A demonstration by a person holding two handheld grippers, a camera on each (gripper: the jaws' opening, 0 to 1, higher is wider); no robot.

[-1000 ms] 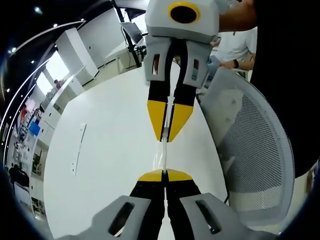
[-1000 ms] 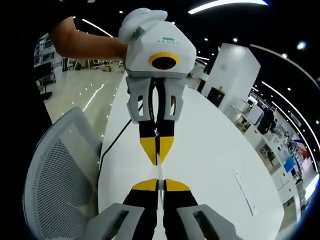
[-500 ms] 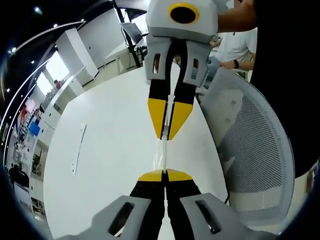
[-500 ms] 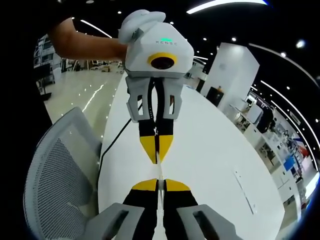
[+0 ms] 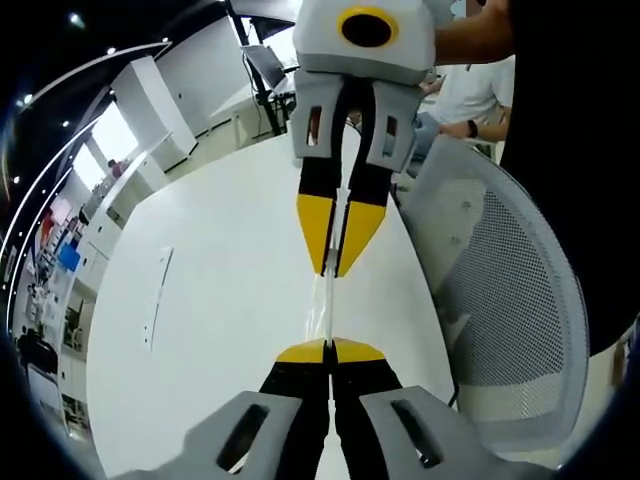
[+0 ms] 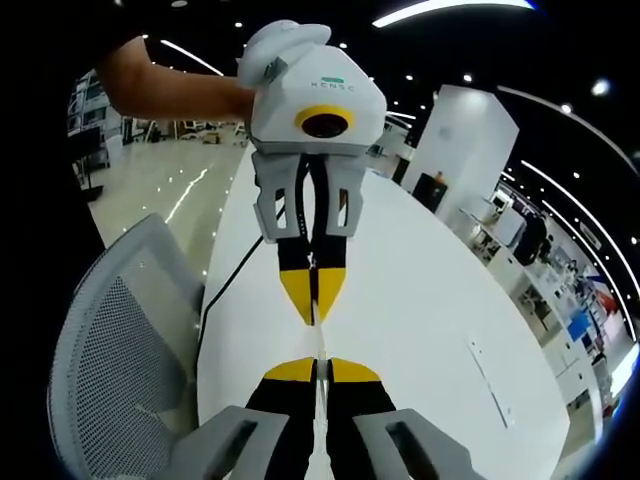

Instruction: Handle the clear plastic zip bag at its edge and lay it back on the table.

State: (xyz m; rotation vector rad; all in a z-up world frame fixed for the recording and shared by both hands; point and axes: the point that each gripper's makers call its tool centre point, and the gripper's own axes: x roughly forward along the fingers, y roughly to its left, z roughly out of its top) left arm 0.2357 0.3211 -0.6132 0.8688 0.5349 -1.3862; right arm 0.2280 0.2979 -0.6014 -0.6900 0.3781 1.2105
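Item: clear plastic zip bag (image 5: 321, 312), seen edge-on as a thin glassy strip, held above the white table (image 5: 220, 300) and stretched between two facing grippers.

Left gripper (image 5: 329, 350): jaws pressed together, pinching one end of the bag's edge.

Right gripper (image 6: 315, 369): jaws likewise closed on the opposite end; bag (image 6: 318, 340) shows as a pale sliver.

Handling: likely very light, limp and slippery film; the thicker zip edge probably offers the surest hold. Expect sagging once tension eases.

Nearby: grey mesh chair (image 5: 505, 300) beside the table.
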